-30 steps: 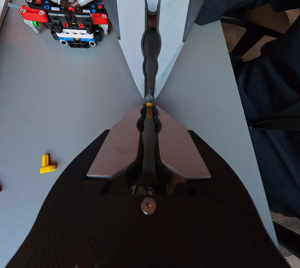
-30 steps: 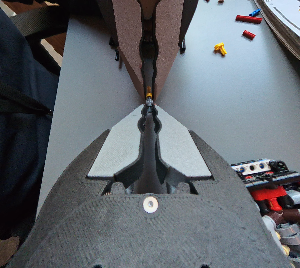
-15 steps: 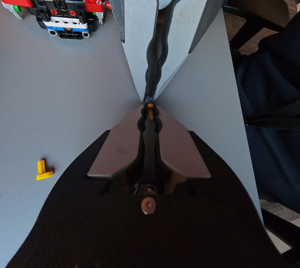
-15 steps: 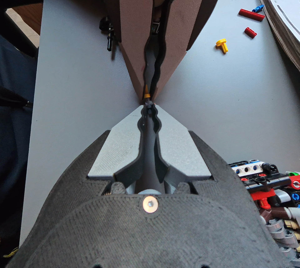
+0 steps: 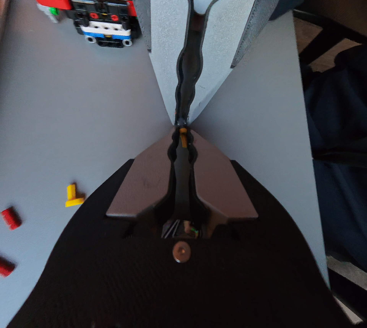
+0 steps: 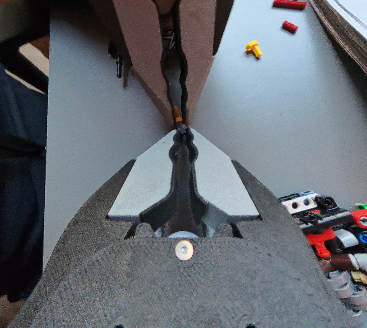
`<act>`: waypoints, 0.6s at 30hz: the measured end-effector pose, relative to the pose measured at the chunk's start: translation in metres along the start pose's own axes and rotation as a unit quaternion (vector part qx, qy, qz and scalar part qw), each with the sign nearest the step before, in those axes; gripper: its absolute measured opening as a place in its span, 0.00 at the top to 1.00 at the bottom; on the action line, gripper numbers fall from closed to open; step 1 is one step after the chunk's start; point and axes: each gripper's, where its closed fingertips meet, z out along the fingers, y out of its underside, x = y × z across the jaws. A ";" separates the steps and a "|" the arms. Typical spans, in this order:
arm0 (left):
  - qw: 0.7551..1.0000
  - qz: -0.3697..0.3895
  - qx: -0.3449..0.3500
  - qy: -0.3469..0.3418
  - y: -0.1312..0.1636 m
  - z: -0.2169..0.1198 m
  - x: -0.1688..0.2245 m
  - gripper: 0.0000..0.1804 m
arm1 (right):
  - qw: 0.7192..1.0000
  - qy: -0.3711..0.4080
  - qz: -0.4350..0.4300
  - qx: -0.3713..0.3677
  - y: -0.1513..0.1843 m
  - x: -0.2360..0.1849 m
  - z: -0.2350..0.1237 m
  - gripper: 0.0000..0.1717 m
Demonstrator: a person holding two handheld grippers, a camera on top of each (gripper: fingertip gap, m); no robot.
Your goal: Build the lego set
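My left gripper (image 5: 182, 133), with brown fingers, is shut on a small yellow-orange pin (image 5: 183, 137) that lies lengthwise between its tips. My right gripper (image 6: 183, 134), with grey fingers, is shut on a small dark grey connector piece (image 6: 182, 131). The two grippers meet tip to tip above the grey table (image 5: 79, 110). The pin's front end touches the grey piece. In the left wrist view the right gripper (image 5: 181, 120) comes in from the top with the grey piece (image 5: 182, 121). In the right wrist view the left gripper (image 6: 179, 121) comes in from the top with the pin (image 6: 177, 115).
A built brick model (image 5: 99, 14) stands at the far left and shows in the right wrist view (image 6: 327, 225). A loose yellow T-shaped piece (image 5: 73, 196), red pieces (image 5: 11, 218) and a paper stack (image 6: 341, 0) lie around. The table edge and a person's dark clothing (image 5: 337, 119) are at the right. The grippers are tip to tip, or close to it.
Both grippers stay tip to tip and keep their pieces. The right gripper tilted half a second ago and now stands straight again. Both views have shifted slightly over the table.
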 end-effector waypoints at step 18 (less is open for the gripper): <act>0.990 -0.068 0.090 0.086 -0.011 -0.023 0.013 0.94 | 0.976 0.109 -0.182 0.059 -0.014 -0.003 -0.017 0.98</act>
